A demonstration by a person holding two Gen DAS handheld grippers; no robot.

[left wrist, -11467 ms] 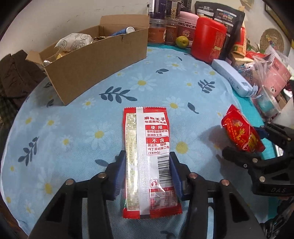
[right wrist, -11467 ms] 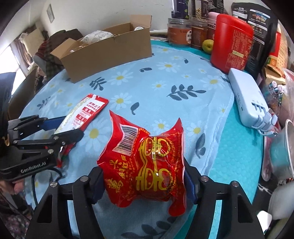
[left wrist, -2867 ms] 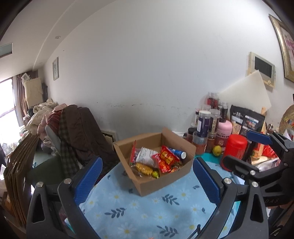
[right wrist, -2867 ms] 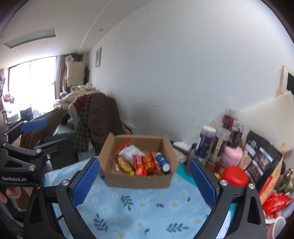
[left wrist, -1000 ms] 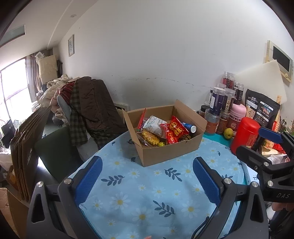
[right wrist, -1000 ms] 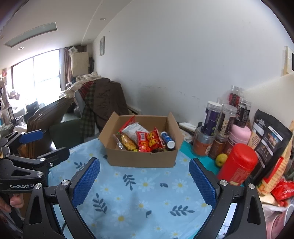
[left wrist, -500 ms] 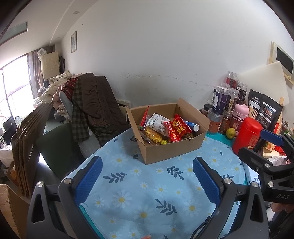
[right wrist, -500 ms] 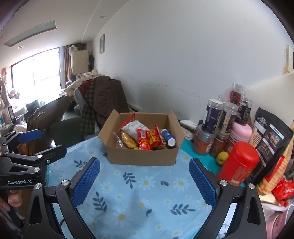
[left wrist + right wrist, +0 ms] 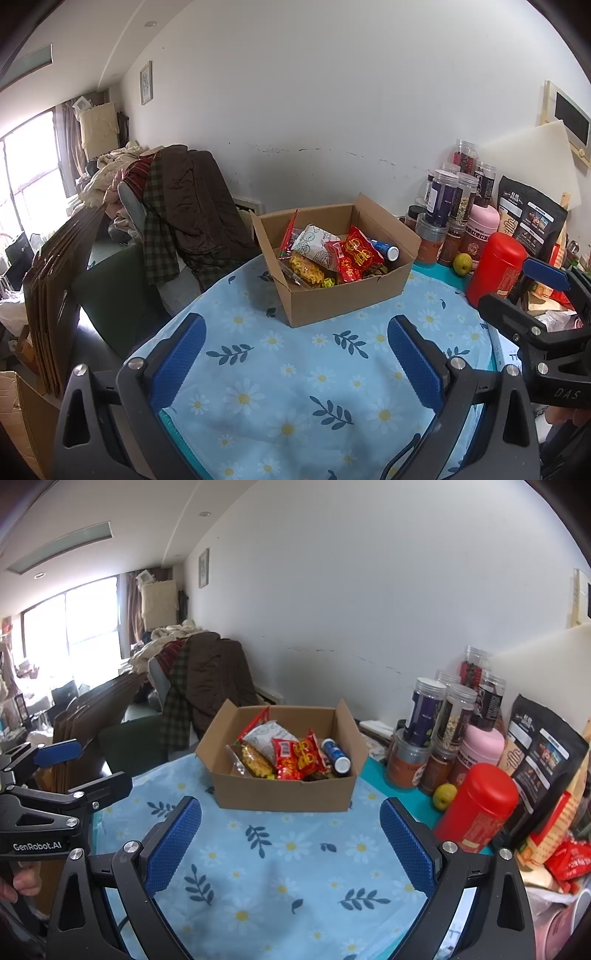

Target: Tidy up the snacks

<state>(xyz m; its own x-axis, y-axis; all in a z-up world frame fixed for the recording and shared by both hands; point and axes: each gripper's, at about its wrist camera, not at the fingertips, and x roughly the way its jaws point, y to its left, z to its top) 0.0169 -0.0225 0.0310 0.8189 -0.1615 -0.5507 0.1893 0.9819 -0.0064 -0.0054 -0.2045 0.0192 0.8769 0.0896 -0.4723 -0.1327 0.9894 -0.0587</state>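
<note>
With both packets released since the earlier frames, the left hand-held gripper (image 9: 295,354) and right hand-held gripper (image 9: 291,834) stand apart and empty, and the snacks (image 9: 291,757) lie in the box (image 9: 284,794) at 12 o'clock on the desk (image 9: 295,867), so sorting appears complete.

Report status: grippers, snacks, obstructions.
Left gripper open, empty. Right gripper open, empty. Snack packets in cardboard box. Floral tablecloth between grippers and box bare.

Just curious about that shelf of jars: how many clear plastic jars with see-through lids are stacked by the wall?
4 visible: one with a dark blue label, one holding pale nuts beside it, two darker ones behind. Others may be hidden behind them.
</note>
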